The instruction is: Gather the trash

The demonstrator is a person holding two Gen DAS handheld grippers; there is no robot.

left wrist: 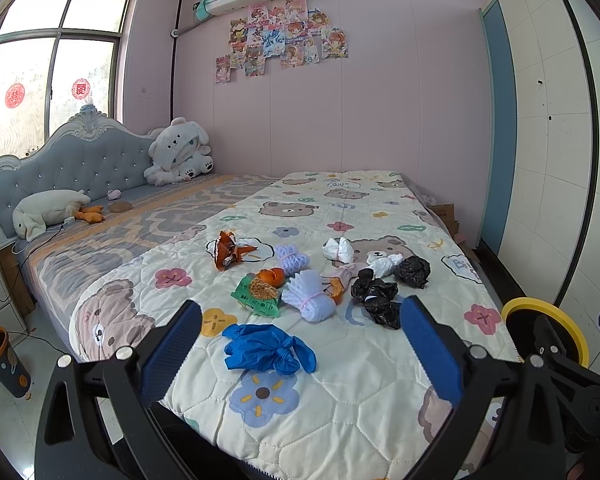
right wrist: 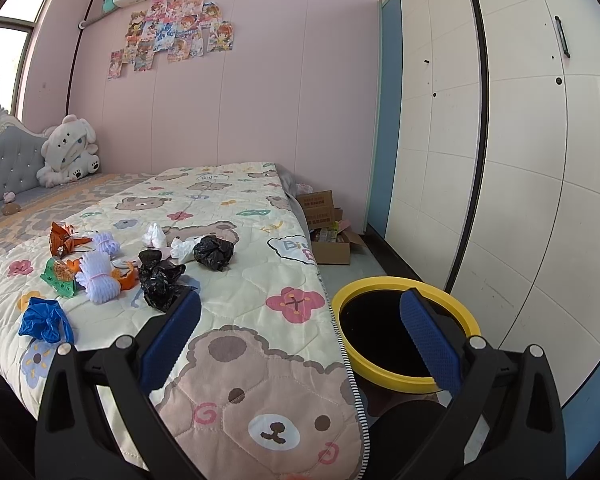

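Bedroom, quilt (left wrist: 360, 380) strewn with trash, cardboard boxes (right wrist: 324, 216) right-view only

The right hand-held gripper (right wrist: 300, 320) hangs wide open over the bear-print quilted bed (right wrist: 260, 360), empty. Just beside the bed's edge stands a yellow-rimmed round black bin (right wrist: 348, 292). Crumpled black plastic bags (right wrist: 160, 276) and a knotted blue glove (right wrist: 46, 320) lie further left.

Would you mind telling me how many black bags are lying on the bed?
2: a larger black bag toward the bed's near edge, and a smaller black bag just beyond it, next to white plastic. More could be hidden underneath.
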